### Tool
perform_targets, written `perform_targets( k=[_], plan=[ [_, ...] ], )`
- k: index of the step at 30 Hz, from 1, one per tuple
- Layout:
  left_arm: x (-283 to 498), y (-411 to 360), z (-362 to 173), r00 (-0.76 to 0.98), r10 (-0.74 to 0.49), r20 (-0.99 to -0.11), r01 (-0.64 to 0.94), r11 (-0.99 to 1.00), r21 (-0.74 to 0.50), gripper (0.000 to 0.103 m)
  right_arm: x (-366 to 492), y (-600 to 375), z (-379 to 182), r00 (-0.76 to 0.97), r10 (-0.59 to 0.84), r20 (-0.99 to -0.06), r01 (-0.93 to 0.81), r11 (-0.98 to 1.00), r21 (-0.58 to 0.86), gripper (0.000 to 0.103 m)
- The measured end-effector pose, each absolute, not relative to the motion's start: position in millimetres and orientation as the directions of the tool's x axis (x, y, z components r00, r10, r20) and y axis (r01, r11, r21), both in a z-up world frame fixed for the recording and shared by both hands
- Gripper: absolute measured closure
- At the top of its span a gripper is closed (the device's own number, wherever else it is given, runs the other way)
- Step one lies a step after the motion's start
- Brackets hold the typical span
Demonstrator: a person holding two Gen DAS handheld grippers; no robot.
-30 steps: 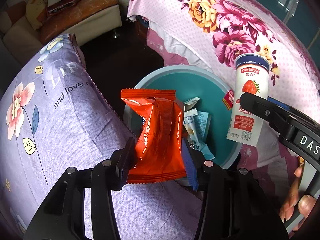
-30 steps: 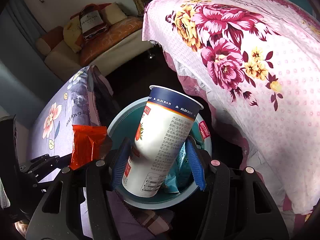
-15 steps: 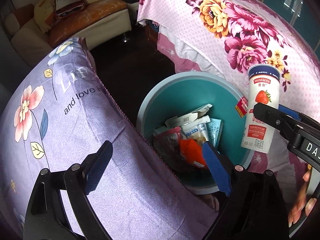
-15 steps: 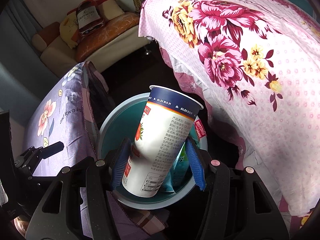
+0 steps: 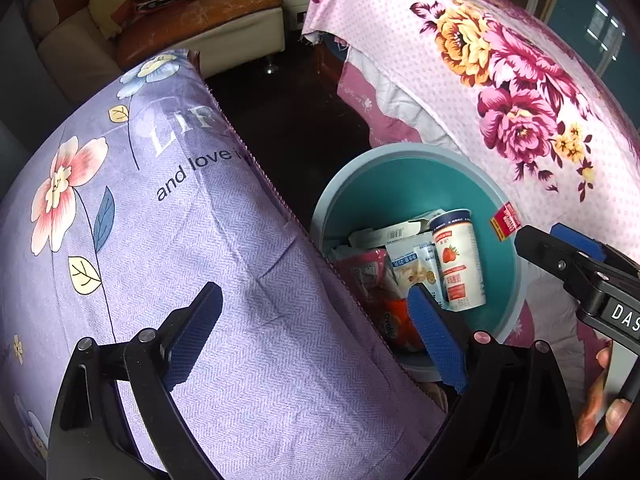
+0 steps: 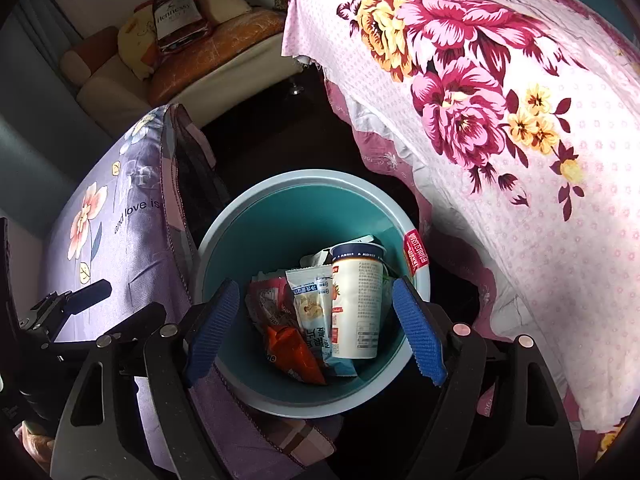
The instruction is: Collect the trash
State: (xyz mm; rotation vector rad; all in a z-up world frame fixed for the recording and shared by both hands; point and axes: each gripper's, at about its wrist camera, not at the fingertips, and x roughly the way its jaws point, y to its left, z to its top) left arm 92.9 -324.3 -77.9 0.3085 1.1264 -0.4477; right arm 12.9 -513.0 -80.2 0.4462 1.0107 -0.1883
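Observation:
A round teal bin (image 6: 292, 208) (image 5: 400, 168) stands on the dark floor between two cloth-covered pieces of furniture. Inside lie a white strawberry yogurt cup (image 6: 358, 300) (image 5: 458, 258), an orange snack bag (image 6: 294, 354) (image 5: 394, 314), a pale blue-white packet (image 6: 312, 300) and other wrappers. My right gripper (image 6: 316, 328) hangs over the bin, its jaws opening, with nothing pressed between the blue pads. My left gripper (image 5: 316, 336) is open wide over the purple cloth at the bin's left rim, its jaws still opening, holding nothing.
A purple floral cover (image 5: 120, 208) lies left of the bin. A pink floral cloth (image 6: 500, 120) drapes on the right. A sofa (image 6: 200, 60) with cushions and a bottle-print bag (image 6: 176, 16) stands behind. A person's fingers (image 5: 604, 408) hold the right gripper's handle.
The left gripper let go of the orange bag, which fell into the bin, then shifted left over the purple cloth. The right gripper released the yogurt cup, which now lies in the bin.

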Motion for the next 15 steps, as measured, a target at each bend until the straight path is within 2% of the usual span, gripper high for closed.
perform_targets(
  k=[11,15],
  plan=[
    [85,-292,-58,0.37,-0.217,-0.903,0.443,0.896,-0.034,0.008,-1,-485,-61,0.513,-0.005,-0.858,0.314,0.932,0.183,0.011],
    [80,-279,-49,0.381,-0.221,-0.898,0.427,0.903,-0.041,0.008,-7,-473,-49,0.523,-0.024,-0.852,0.299,0.941,0.158,0.011]
  ],
)
